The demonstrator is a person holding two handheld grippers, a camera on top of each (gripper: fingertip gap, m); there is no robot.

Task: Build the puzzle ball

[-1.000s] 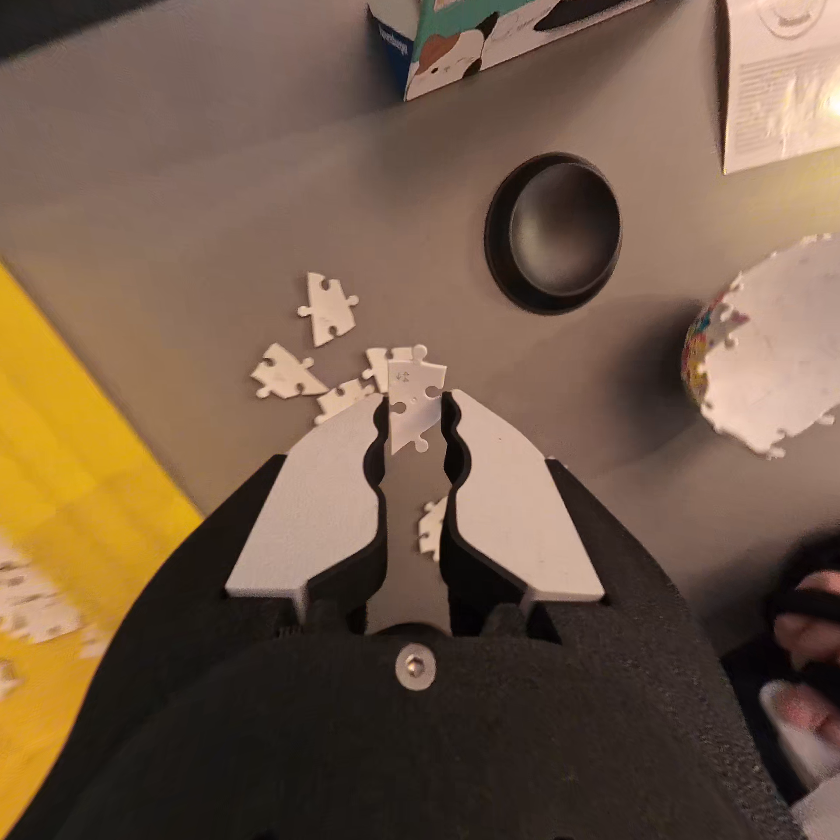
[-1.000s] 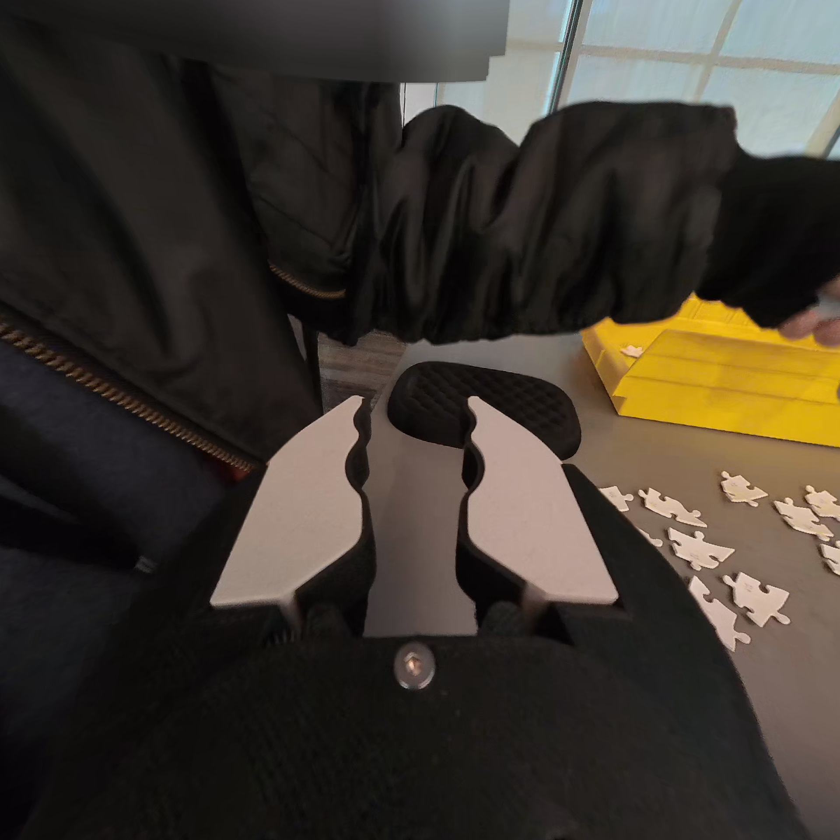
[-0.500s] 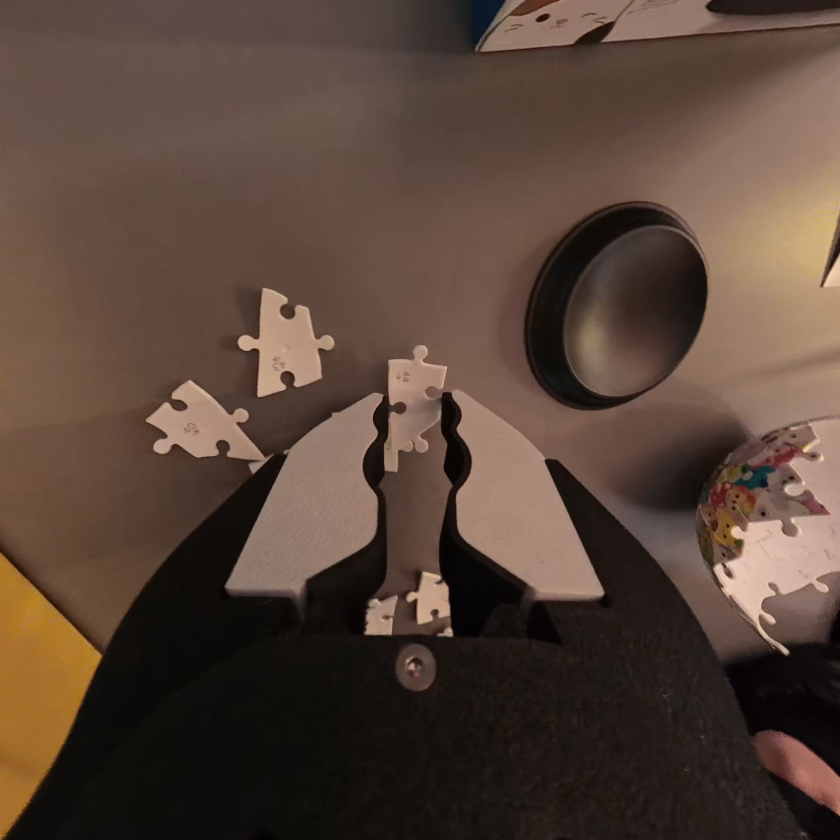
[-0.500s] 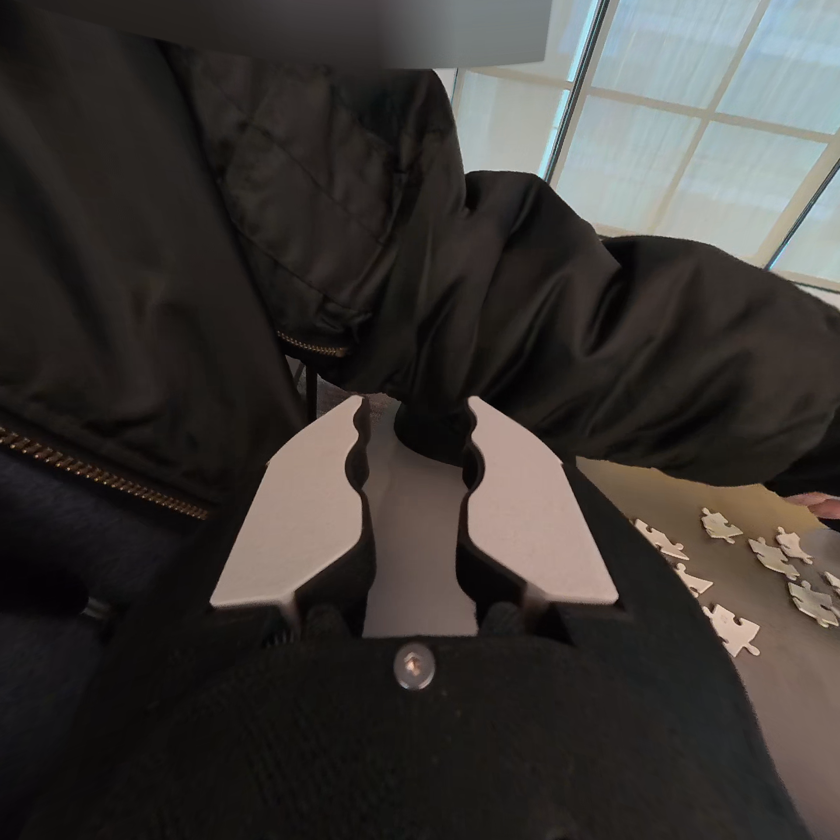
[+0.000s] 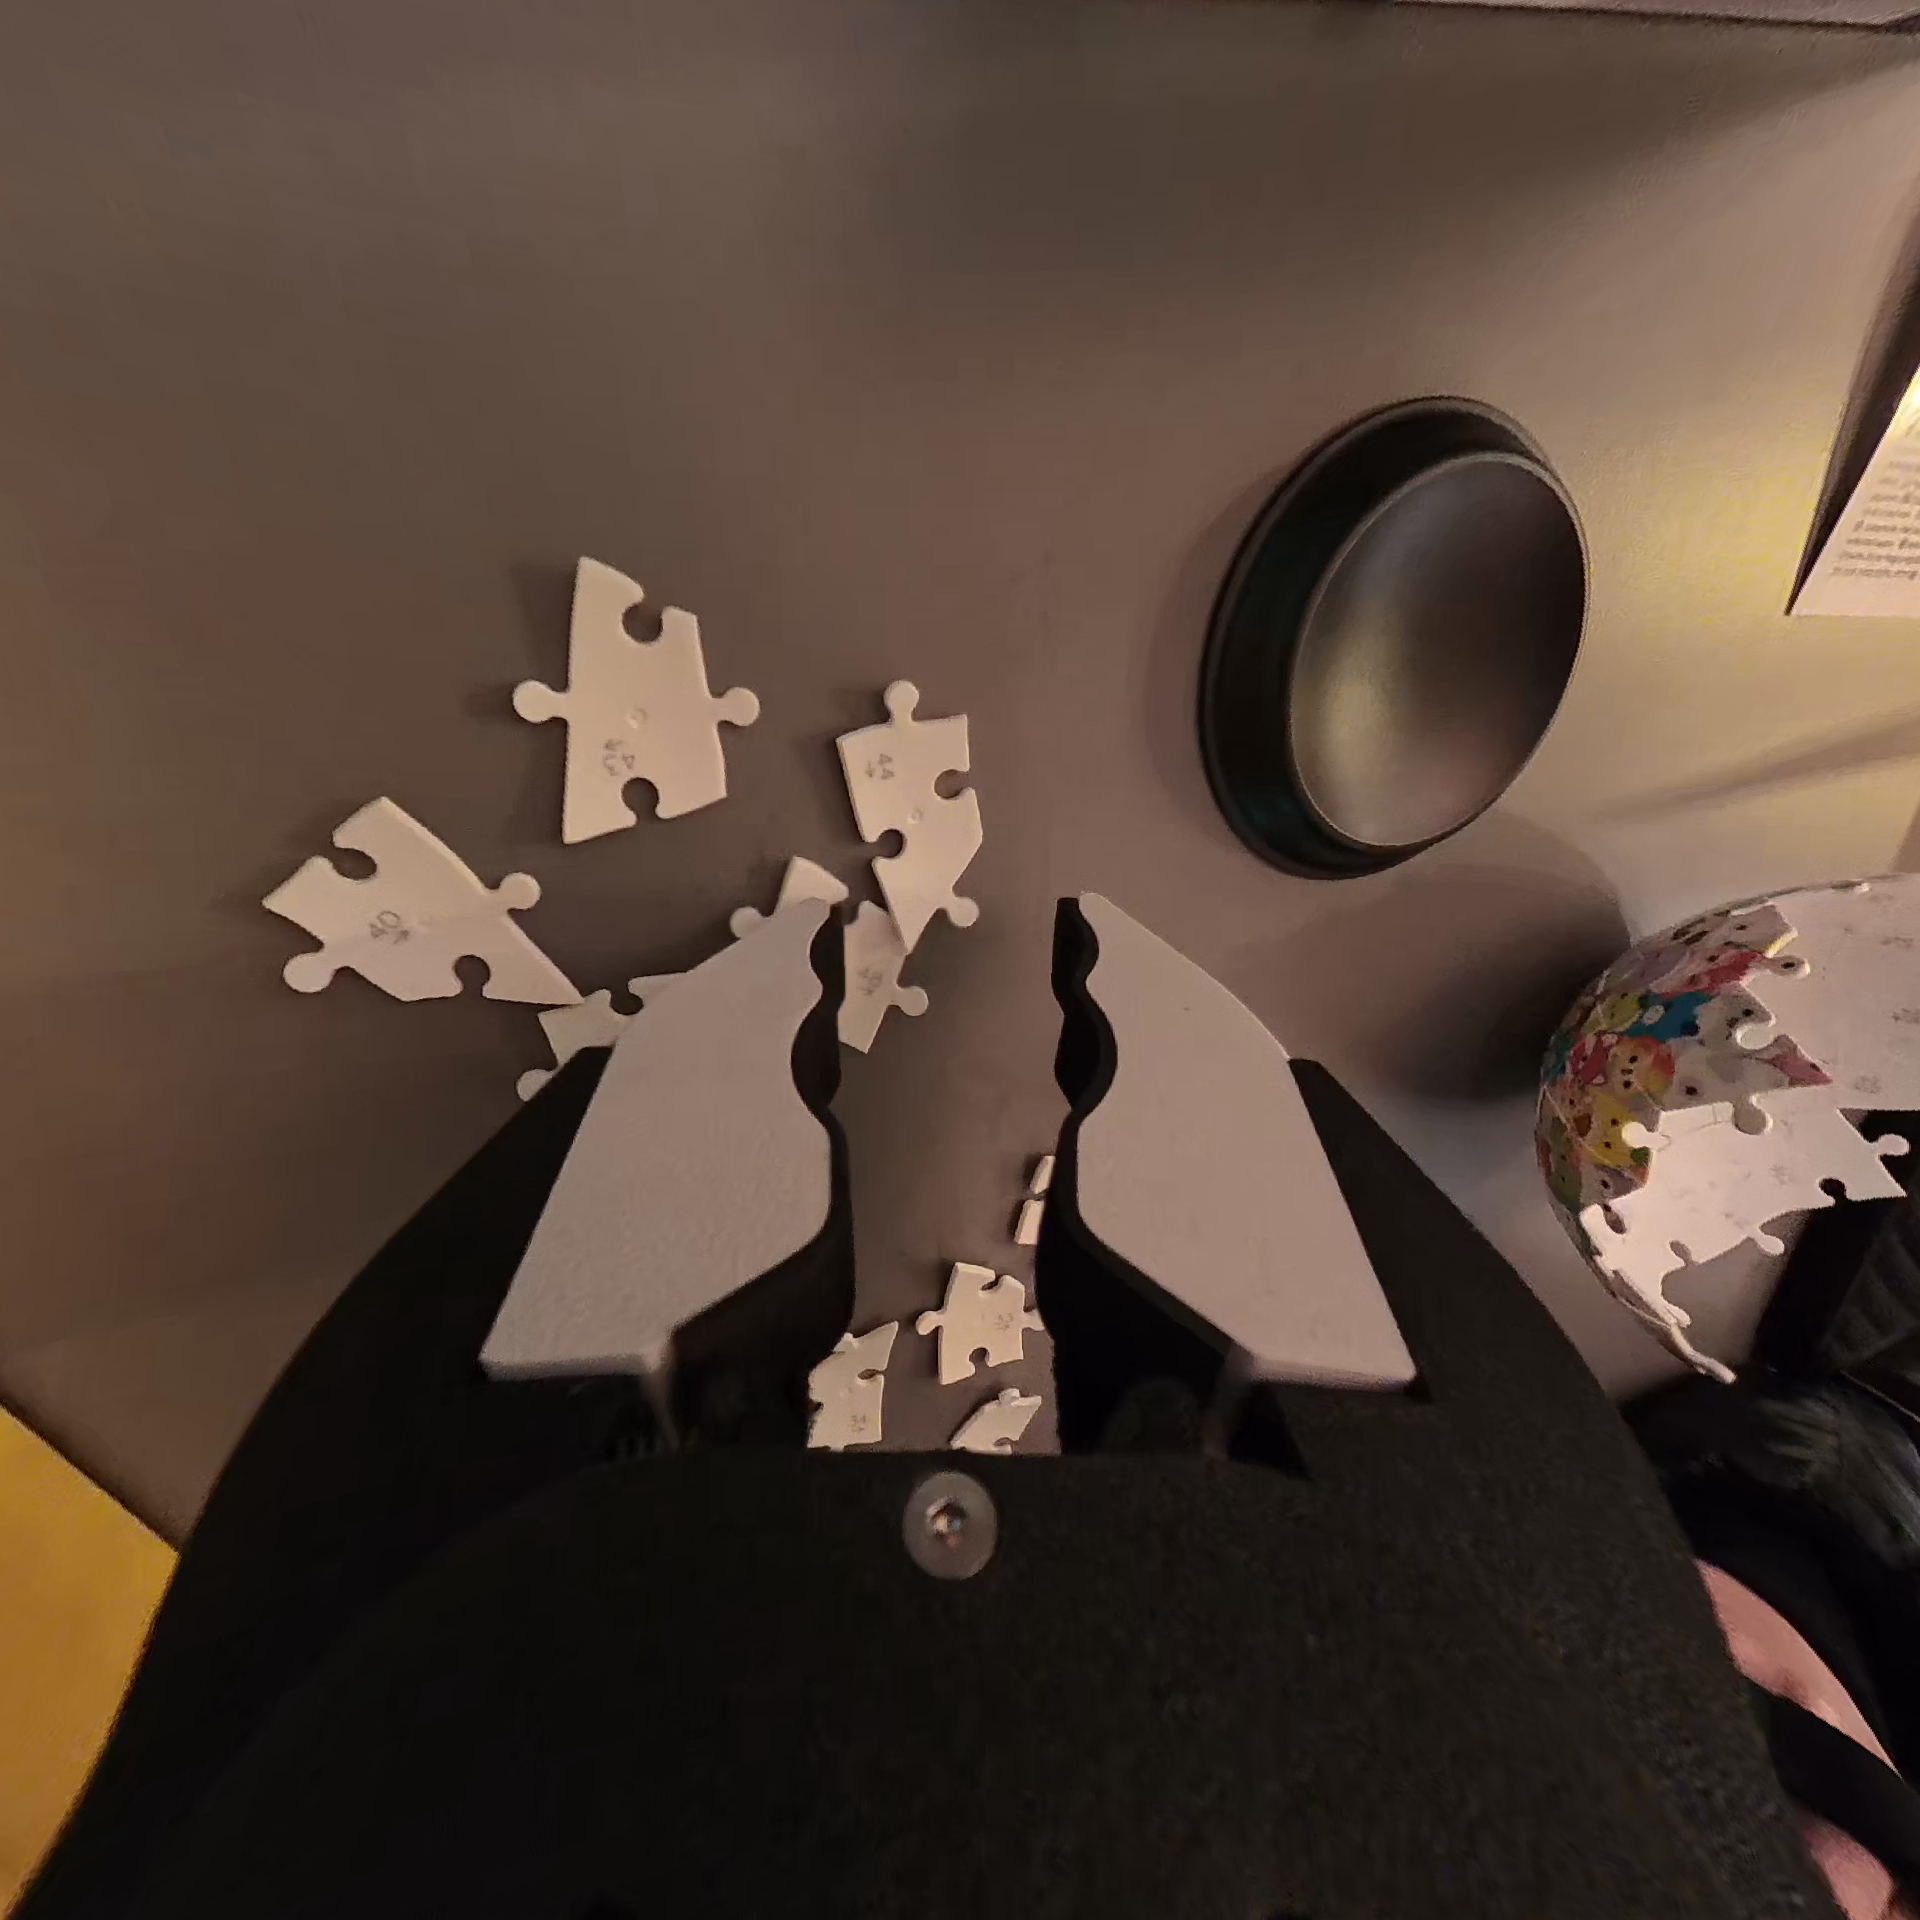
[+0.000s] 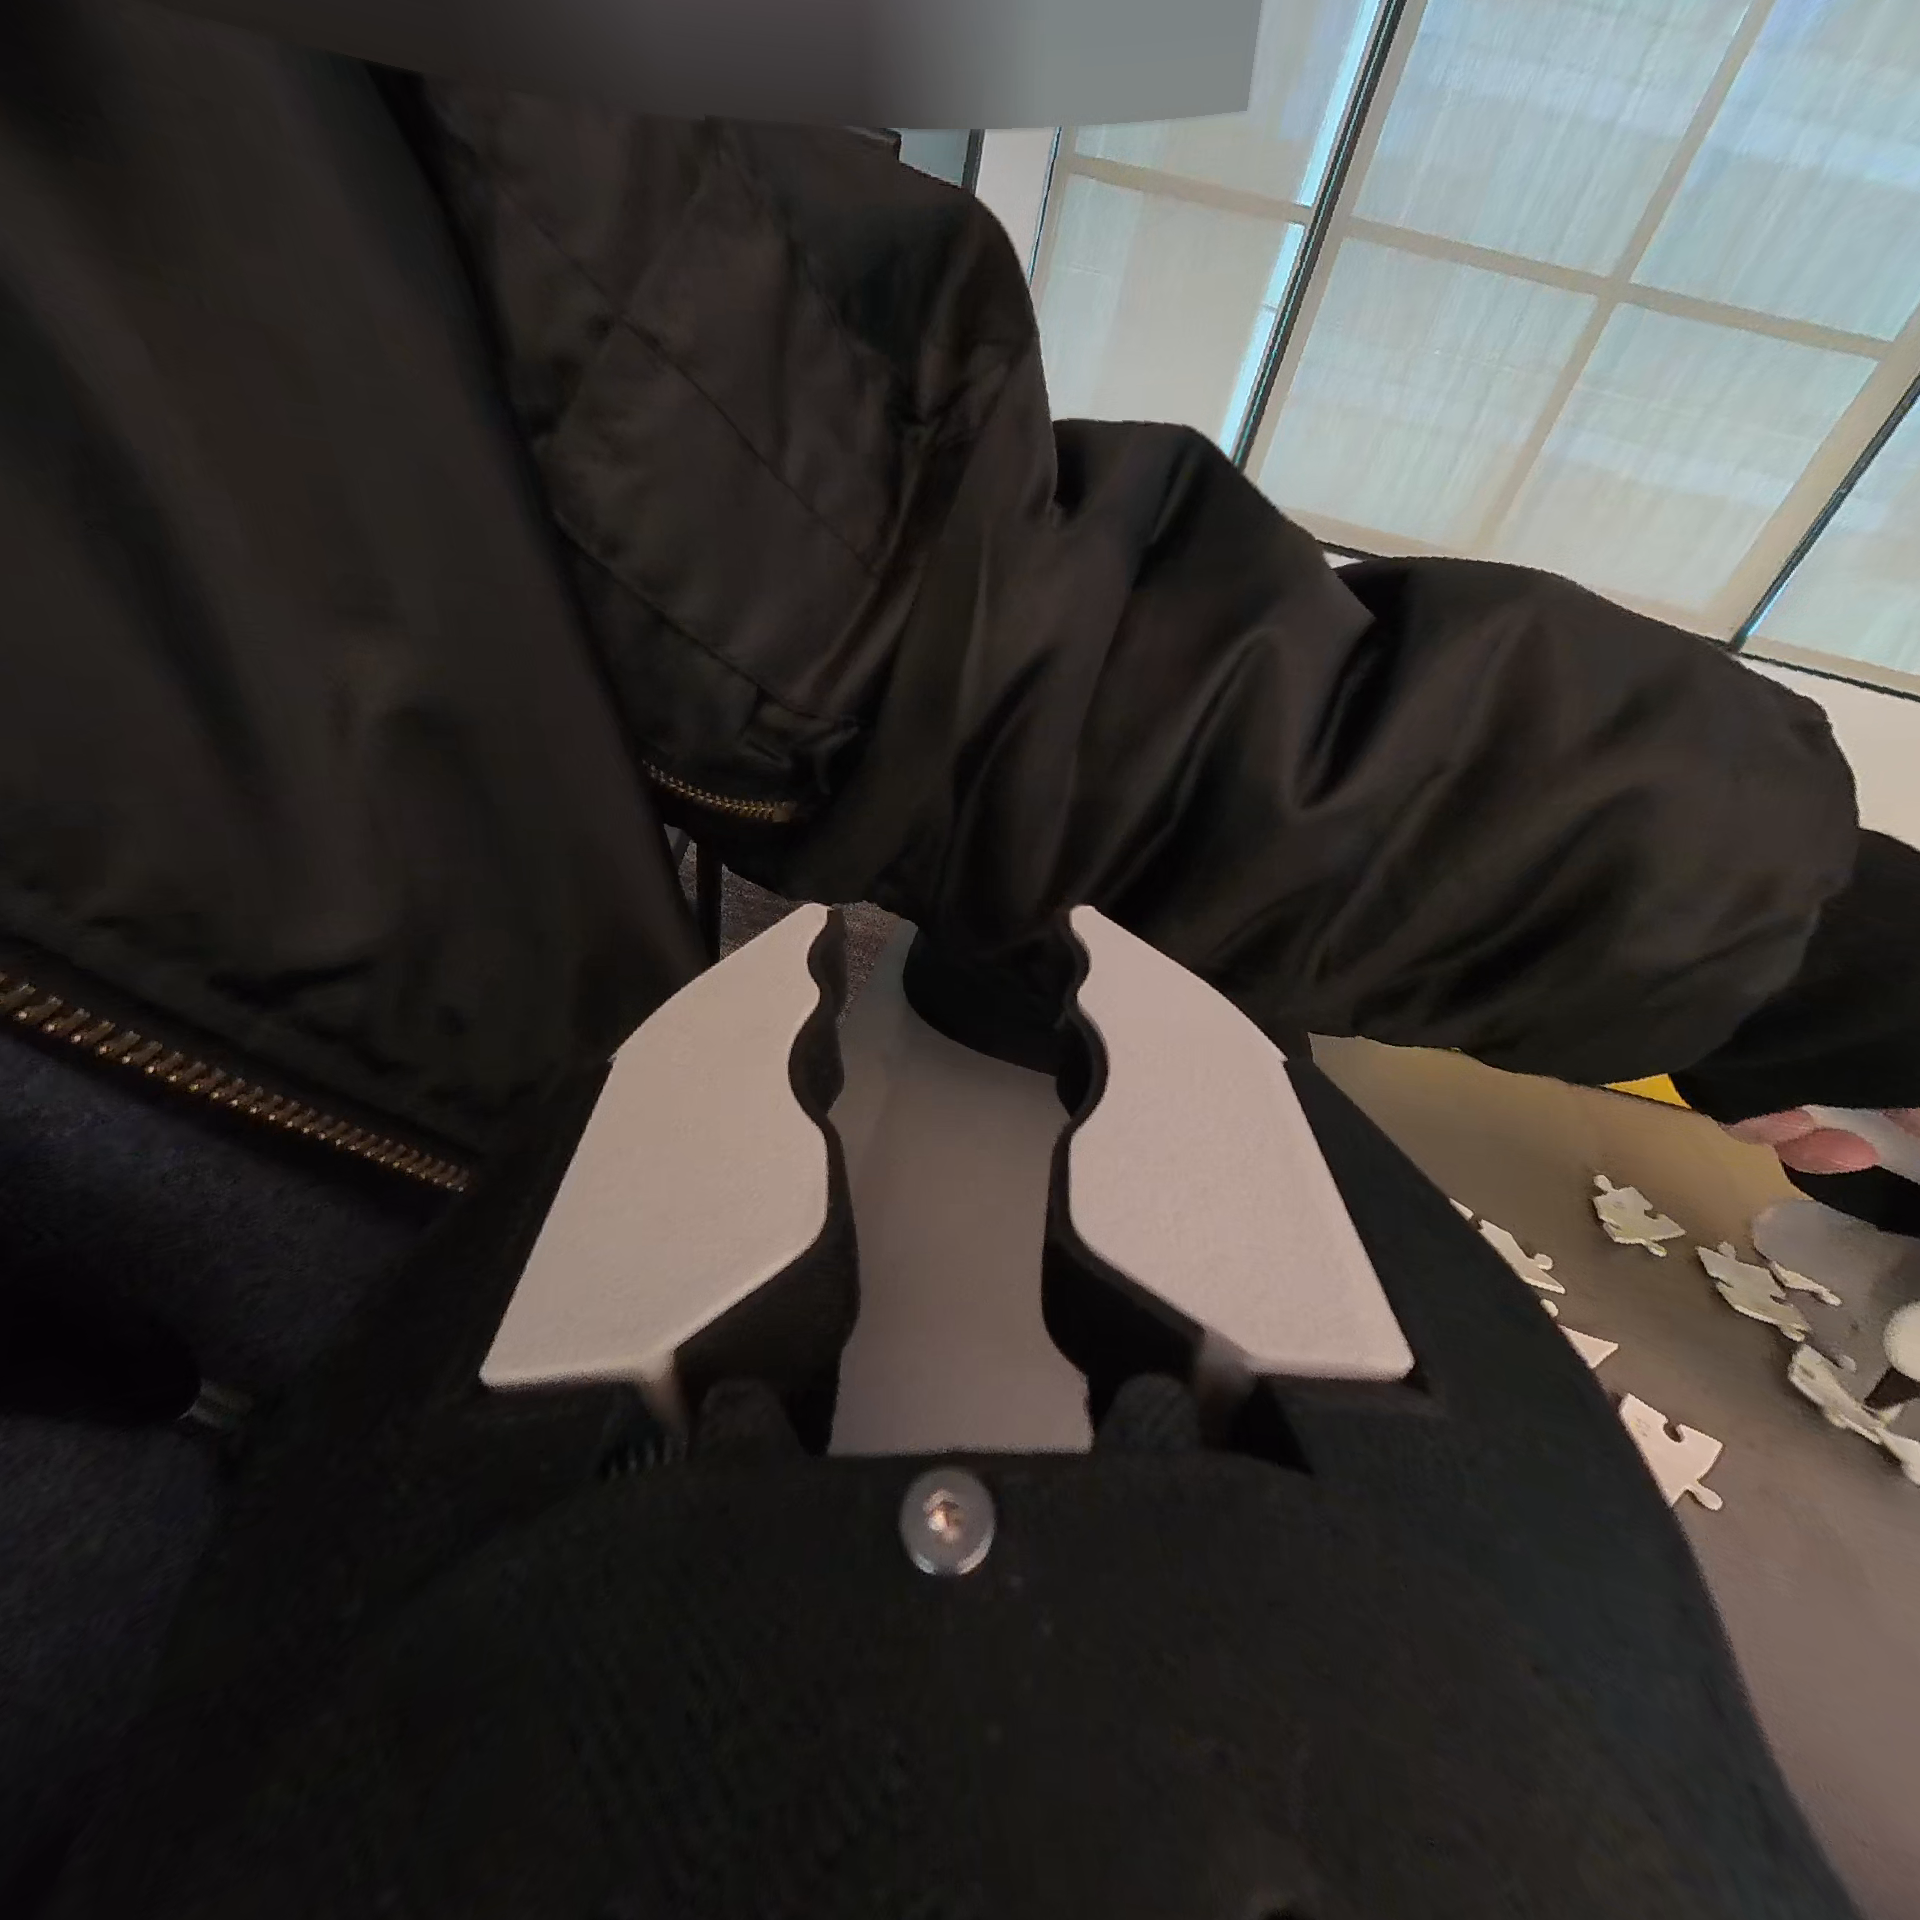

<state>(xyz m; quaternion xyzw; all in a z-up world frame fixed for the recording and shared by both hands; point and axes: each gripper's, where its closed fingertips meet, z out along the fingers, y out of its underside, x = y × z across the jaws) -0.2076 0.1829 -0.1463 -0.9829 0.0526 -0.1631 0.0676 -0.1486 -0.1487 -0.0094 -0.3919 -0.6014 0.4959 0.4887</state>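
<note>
several white puzzle pieces [image 5: 634, 717] lie face down on the grey tabletop [image 5: 727, 312], all on the side of the black stand [image 5: 1392, 644] away from the puzzle ball [image 5: 1704, 1101]. the left tongs [image 5: 940, 920] hang spread above them with nothing between the fingers; the piece nearest the stand [image 5: 912, 810] lies just beyond the left finger's tip, and a few more pieces [image 5: 982, 1320] show through the gap lower down. the stand is a round, shallow dish and sits apart from the pieces. the puzzle ball, half built, with a coloured outside and a white inside edged in tabs, is on the near side of the stand at the right border of the left wrist view; whether it rests on the tabletop or is held there cannot be told. a printed sheet [image 5: 1870, 551] lies beyond the stand's far right. the right tongs [image 6: 948, 920] are also spread and hold nothing, pointed at a person's black jacket sleeve [image 6: 1351, 748], with a window [image 6: 1558, 312] behind and more pieces [image 6: 1636, 1216] on the tabletop under the sleeve's cuff.
</note>
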